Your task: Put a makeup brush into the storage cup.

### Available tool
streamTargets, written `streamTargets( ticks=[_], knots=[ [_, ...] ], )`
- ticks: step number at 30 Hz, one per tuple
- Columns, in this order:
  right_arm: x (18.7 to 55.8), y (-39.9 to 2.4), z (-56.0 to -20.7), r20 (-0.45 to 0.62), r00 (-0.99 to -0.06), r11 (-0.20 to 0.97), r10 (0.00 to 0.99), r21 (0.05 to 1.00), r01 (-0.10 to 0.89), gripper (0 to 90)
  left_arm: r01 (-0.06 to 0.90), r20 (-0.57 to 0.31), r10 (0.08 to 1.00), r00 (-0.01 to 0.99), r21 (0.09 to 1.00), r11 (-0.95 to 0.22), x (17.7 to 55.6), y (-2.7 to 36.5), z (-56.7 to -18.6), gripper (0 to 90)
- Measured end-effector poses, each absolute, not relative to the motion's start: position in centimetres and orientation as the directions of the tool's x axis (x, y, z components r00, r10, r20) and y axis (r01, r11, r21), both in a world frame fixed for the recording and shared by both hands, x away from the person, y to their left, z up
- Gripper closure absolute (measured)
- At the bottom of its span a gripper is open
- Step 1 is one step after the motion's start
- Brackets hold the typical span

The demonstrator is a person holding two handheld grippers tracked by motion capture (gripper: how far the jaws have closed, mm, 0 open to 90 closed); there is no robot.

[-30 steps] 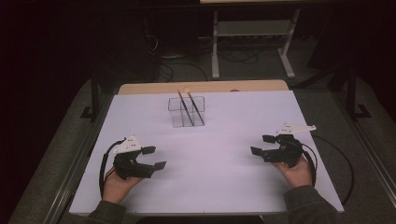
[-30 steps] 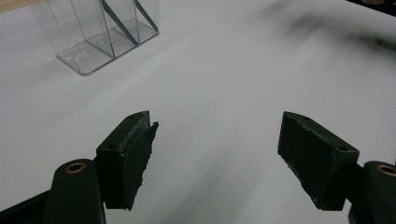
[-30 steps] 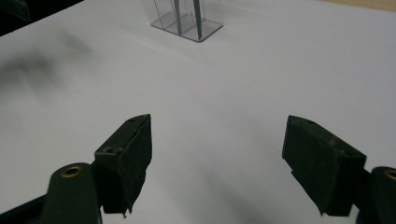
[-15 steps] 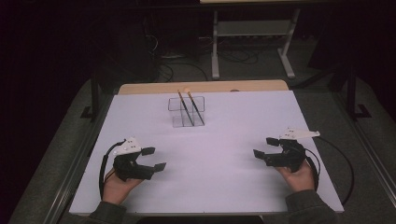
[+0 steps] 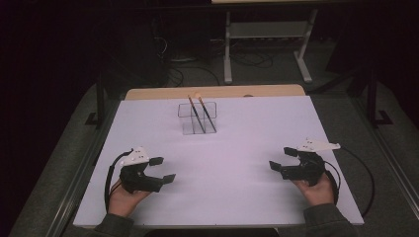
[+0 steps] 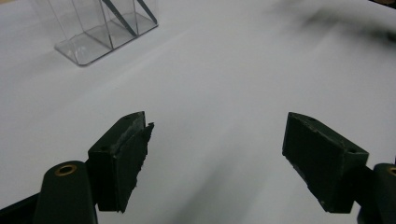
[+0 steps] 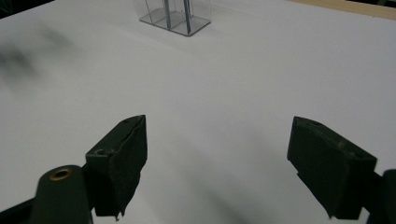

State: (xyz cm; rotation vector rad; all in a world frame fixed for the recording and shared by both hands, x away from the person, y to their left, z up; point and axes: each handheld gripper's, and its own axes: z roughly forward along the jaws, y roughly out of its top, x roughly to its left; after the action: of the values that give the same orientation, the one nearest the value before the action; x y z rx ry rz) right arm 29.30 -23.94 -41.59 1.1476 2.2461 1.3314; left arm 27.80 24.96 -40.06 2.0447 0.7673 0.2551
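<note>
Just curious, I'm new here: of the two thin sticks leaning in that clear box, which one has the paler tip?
The right-hand thin dark brush in the clear plastic box: its top end is pale cream, while the left brush ends in reddish-brown.

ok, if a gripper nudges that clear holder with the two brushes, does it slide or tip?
Probably slides: the clear holder looks thin-walled and light, with a flat base on the smooth white table. Tipping seems possible if pushed high, since the brushes lean and stick out above its rim. Its walls may be slippery to grip.

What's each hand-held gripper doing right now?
Left hand-held gripper: open, empty.
Right hand-held gripper: open, empty.
</note>
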Motion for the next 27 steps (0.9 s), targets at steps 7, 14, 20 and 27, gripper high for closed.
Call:
streamTargets(
  ticks=[7,14,20,27],
  knots=[
    [28.6,-24.1,-41.4,0.124,-0.637,0.252,0.761,0.848,0.467,16.8,0.422,-0.108,0.610,0.785,0.814,-0.399,27.8,25.0,-40.2,20.1],
    [28.1,-24.4,-41.4,0.119,-0.631,0.244,0.767,0.855,0.458,15.6,0.425,-0.111,0.615,0.781,0.815,-0.393,27.7,25.1,-40.3,19.4],
    [27.8,-24.6,-41.5,0.120,-0.619,0.234,0.776,0.857,0.459,14.8,0.423,-0.106,0.616,0.781,0.816,-0.395,27.6,25.1,-40.4,19.2],
    [27.5,-24.7,-41.7,0.115,-0.616,0.233,0.779,0.859,0.455,14.3,0.423,-0.101,0.616,0.781,0.811,-0.403,27.4,25.1,-40.5,19.1]
  ],
)
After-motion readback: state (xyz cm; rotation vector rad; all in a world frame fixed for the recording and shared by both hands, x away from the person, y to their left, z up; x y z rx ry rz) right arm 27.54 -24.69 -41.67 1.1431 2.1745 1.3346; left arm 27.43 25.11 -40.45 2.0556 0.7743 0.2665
